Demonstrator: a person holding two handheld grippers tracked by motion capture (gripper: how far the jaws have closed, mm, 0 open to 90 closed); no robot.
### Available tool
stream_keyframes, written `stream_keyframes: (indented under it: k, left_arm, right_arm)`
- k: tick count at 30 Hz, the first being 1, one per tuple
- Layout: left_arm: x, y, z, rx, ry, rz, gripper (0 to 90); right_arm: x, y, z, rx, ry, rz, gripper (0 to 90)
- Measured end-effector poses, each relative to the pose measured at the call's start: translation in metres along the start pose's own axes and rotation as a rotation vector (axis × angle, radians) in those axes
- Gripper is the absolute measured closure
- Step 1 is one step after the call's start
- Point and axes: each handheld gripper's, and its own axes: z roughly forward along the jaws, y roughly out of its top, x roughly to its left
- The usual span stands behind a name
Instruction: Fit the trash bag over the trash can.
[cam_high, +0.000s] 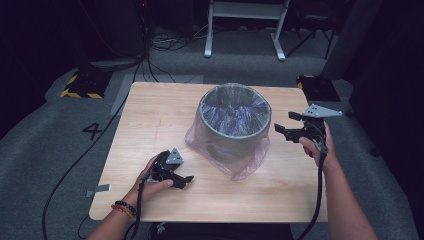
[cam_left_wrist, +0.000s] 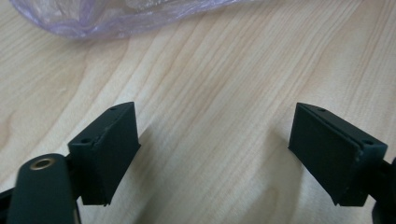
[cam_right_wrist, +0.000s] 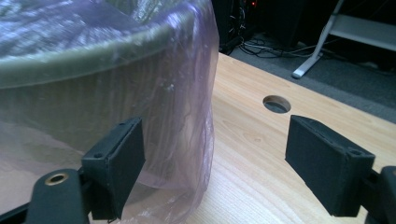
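A: What's the setting?

B: A dark room with grey carpet and cables, and a light wooden surface (cam_high: 150, 115) in the middle. Toward its far edge, near the centre, stands a round grey bin (cam_high: 235, 122) lined with a thin, translucent purple plastic bag (cam_high: 250, 162) that drapes over the rim down to the wood.

A: And the 2 grippers?

B: The left gripper (cam_high: 186, 180) sits low near the near-left part of the surface, its jaws spread with bare wood between them; the bag's hem lies just ahead in the left gripper view. The right gripper (cam_high: 286, 125) hangs just beside the bin's right side, near the right edge, jaws spread and holding nothing.

A: Touching the bag?

B: I cannot tell; its left jaw is right against the plastic.
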Motion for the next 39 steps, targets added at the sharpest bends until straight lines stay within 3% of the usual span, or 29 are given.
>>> stream_keyframes:
  k: [7, 12, 20, 32, 39]
  left_arm:
    - [-0.004, -0.005, -0.003, -0.012, 0.03, -0.018, 15.6]
    - [-0.004, -0.005, -0.003, -0.009, 0.028, -0.023, 15.6]
    - [-0.004, -0.005, -0.003, -0.01, 0.023, -0.021, 15.0]
    - [-0.004, -0.005, -0.003, -0.01, 0.023, -0.021, 15.0]
    - [-0.004, -0.005, -0.003, -0.01, 0.023, -0.021, 15.0]
  right_arm:
    - [0.005, 0.011, -0.011, 0.0, -0.015, -0.016, 20.0]
    - [0.01, 0.02, -0.017, 0.007, -0.027, -0.034, 19.6]
    - [0.018, 0.046, -0.028, -0.038, -0.017, -0.052, 18.2]
    - [0.032, 0.076, -0.011, -0.054, -0.007, -0.065, 16.3]
    - [0.042, 0.088, 0.005, -0.02, 0.006, -0.093, 16.5]
